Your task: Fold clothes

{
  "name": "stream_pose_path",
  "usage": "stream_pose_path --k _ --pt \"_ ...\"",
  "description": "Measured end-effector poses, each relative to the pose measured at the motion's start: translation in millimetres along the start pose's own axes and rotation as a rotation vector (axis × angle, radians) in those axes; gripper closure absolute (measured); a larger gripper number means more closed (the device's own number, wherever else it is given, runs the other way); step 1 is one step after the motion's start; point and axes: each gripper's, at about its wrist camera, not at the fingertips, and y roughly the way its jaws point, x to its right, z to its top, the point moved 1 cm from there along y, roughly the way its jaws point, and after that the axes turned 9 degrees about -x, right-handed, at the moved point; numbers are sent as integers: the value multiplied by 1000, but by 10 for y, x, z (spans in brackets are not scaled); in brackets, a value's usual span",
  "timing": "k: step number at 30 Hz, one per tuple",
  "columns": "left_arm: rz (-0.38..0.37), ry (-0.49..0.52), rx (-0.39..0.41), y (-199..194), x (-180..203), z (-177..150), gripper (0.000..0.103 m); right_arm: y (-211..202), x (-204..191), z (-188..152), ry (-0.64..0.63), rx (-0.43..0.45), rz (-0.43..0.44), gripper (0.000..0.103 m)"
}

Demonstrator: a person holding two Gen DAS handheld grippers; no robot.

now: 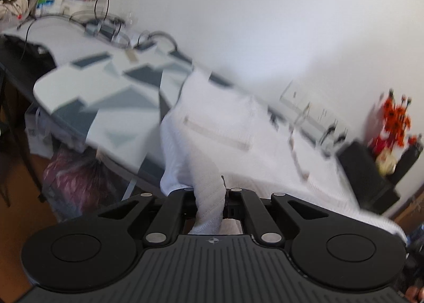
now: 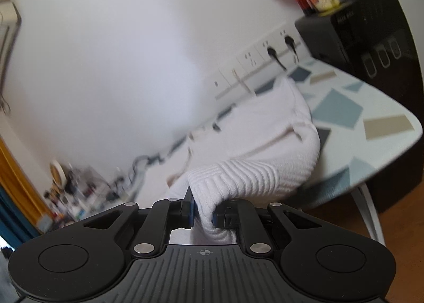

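**Sweater pinched at both ends, ready to carry over**

Grip comes first here. My left gripper (image 1: 209, 205) is clamped on a narrow twist of the white sweater (image 1: 212, 128), which runs straight up between its jaws. My right gripper (image 2: 204, 213) is clamped on the thick ribbed hem (image 2: 251, 178), with the blue pads (image 2: 189, 210) squeezing a fat roll of knit. Most of the garment lies on the patterned desk (image 2: 376, 122) against the wall, and the near edge rises off it to both grippers.

I judge this to be the lift before a fold, so I want both held points to rise evenly and stay well apart. That keeps the edge between them taut instead of sagging into a pleat. The left hold looks thin, just a rope of fabric, and a sharp tug could pull it free, so I'd move slowly and let the cloth's weight follow.

Next I'd carry the lifted edge toward the wall, lay it flat over the far part of the sweater, and line the hem up before letting go. On the right I'd keep clear of the black box (image 2: 365, 32) and the wall sockets (image 2: 267, 51). Both views are blurred, so I can't tell where the sleeves lie.
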Motion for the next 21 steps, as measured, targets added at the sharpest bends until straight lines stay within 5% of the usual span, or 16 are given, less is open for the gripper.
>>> stream_pose_path --k 4,12,21 --pt "-37 -59 60 35 140 403 99 96 -14 266 29 50 27 93" --pt "-103 11 146 371 436 1062 99 388 -36 761 78 146 30 93" --pt "-187 -2 62 1425 352 1731 99 1044 -38 1228 136 158 -109 93"
